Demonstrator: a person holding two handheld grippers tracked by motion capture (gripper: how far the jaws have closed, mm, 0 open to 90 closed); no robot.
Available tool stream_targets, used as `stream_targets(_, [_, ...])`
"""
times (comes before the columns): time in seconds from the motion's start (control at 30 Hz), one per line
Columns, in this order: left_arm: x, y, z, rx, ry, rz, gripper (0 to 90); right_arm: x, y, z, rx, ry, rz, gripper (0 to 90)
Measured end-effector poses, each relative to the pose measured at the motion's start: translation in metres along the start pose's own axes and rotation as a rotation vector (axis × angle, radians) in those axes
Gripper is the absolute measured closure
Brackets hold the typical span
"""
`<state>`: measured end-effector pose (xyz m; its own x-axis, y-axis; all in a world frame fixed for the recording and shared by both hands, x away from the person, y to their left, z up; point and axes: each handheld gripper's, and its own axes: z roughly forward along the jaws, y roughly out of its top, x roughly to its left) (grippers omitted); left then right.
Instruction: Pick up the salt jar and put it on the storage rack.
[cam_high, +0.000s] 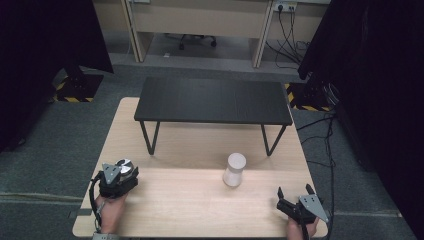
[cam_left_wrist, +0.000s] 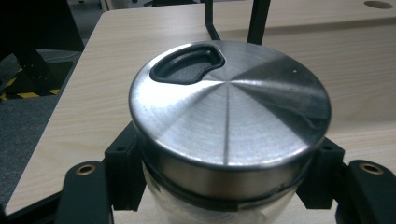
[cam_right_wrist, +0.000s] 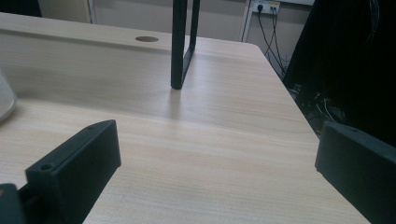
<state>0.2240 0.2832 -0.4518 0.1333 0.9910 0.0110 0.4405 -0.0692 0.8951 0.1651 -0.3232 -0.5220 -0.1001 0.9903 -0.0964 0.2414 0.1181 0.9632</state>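
Table (cam_high: 200, 200), L gripper (cam_left_wrist: 224, 196) round jar (cam_left_wrist: 229, 121).

The left gripper (cam_high: 123, 176), held low at the near left, has its black jaws clamped against the sides of a round, brushed-metal-lidded clear jar (cam_left_wrist: 229, 121). The right gripper (cam_high: 296, 192) sits at the near right, jaws spread wide, seemingly around nothing.

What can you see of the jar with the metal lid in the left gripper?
The jar has a clear body under a round brushed-metal lid with a curved black-rimmed recess near its edge. It stands upright at the table's near left corner. The left gripper is shut on it, jaws pressing both sides below the lid.
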Motion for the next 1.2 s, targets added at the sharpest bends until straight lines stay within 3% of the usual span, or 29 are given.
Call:
stream_targets(0.4, [-0.013,0.028,-0.005,-0.016,-0.021,0.009,31.6,-0.001,-0.001,-0.001,-0.006,0.001,0.008,0.3])
stream_targets(0.5, [-0.018,0.039,-0.007,-0.015,-0.021,0.026,31.6,-0.001,-0.001,-0.001,-0.007,0.001,0.01,0.2])
stream_targets(0.83, [-0.027,0.069,-0.015,-0.041,-0.055,0.028,31.6,-0.002,-0.002,-0.001,-0.011,0.005,0.014,0.3])
stream_targets(1.2, [-0.042,0.098,-0.017,-0.066,-0.061,0.042,31.6,-0.003,-0.002,-0.001,-0.011,0.007,0.025,0.3])
